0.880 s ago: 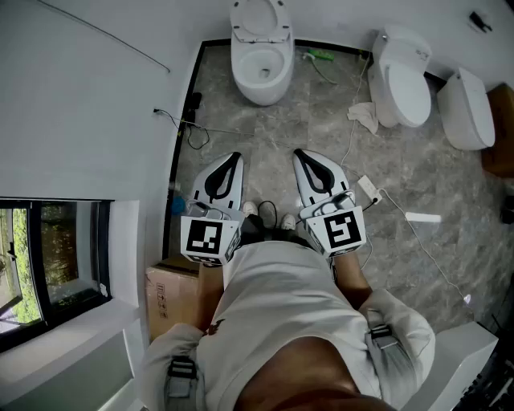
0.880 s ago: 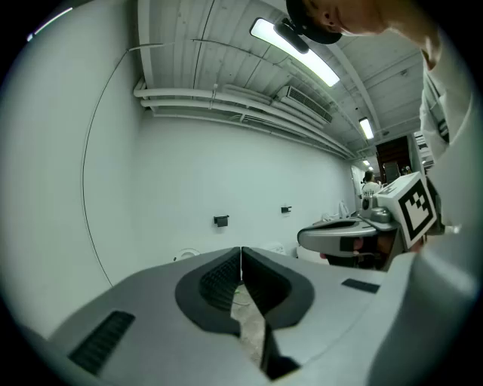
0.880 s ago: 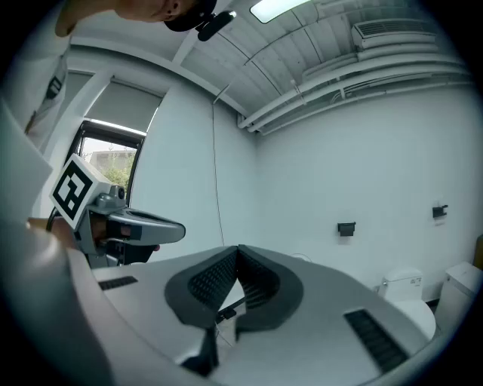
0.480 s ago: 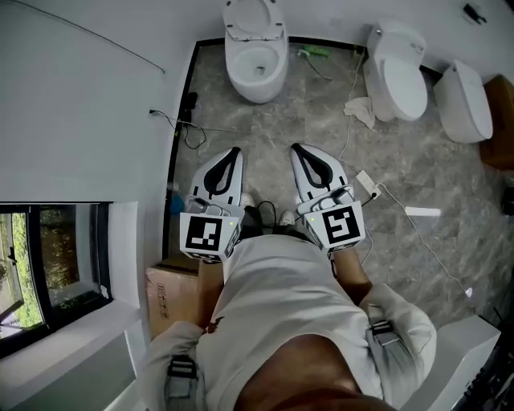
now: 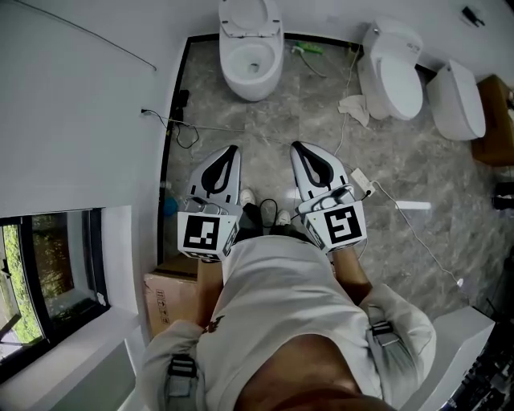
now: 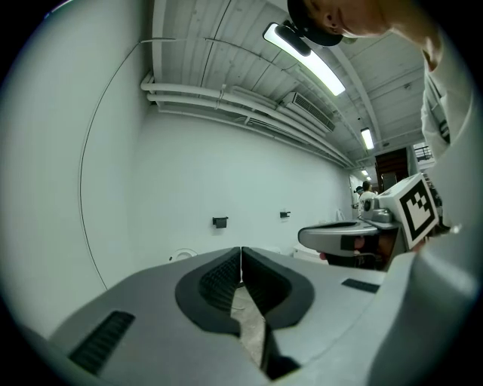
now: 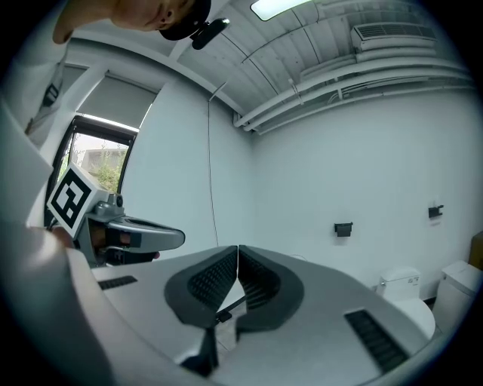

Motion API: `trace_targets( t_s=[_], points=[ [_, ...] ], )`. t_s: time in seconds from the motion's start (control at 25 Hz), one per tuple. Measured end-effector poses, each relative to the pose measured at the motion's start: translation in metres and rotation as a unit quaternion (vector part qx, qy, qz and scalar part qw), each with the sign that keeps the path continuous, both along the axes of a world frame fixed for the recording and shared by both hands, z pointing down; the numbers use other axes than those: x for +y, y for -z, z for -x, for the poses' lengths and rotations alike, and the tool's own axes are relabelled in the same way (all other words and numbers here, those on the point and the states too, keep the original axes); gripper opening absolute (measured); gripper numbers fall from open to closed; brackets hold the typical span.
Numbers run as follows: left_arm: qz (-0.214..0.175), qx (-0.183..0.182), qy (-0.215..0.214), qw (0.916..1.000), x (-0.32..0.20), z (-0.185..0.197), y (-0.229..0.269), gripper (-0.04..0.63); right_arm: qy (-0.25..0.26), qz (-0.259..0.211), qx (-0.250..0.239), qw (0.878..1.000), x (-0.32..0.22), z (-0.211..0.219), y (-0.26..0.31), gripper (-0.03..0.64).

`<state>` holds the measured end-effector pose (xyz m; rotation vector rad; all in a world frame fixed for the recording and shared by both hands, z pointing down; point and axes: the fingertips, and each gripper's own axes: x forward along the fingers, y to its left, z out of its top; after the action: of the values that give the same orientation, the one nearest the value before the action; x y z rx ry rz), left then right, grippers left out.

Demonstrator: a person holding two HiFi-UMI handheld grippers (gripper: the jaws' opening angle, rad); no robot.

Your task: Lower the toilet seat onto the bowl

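Observation:
In the head view a white toilet stands at the far end of the floor by the wall, its seat raised upright over the open bowl. My left gripper and right gripper are held side by side in front of the body, well short of the toilet, both pointing towards it. The left gripper is shut, pads together, nothing between them. The right gripper is likewise shut and empty. Each gripper view shows the other gripper beside it.
Two more white toilets stand to the right with lids down. Cables, a power strip and a cloth lie on the grey stone floor. A cardboard box and a window are at my left.
Both grippers keep their place in front of the body and stay shut. The head view has drifted, so the toilets sit slightly further left and up in the picture.

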<state>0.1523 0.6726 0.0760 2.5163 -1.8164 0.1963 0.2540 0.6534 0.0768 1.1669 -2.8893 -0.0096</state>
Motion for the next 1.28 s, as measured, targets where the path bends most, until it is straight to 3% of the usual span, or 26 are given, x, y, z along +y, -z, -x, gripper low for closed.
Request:
trace_targets(
  t_s=[0.72, 1.28],
  points=[
    [-0.008, 0.024, -0.064, 0.9977, -0.112, 0.121, -0.005, 0.023, -0.066, 0.009, 0.032, 0.997, -0.101, 0.119, -0.008, 0.021],
    [-0.005, 0.022, -0.075, 0.9969, -0.199, 0.128, -0.009, 0.023, -0.072, 0.021, 0.035, 0.997, -0.183, 0.129, -0.021, 0.021]
  ],
)
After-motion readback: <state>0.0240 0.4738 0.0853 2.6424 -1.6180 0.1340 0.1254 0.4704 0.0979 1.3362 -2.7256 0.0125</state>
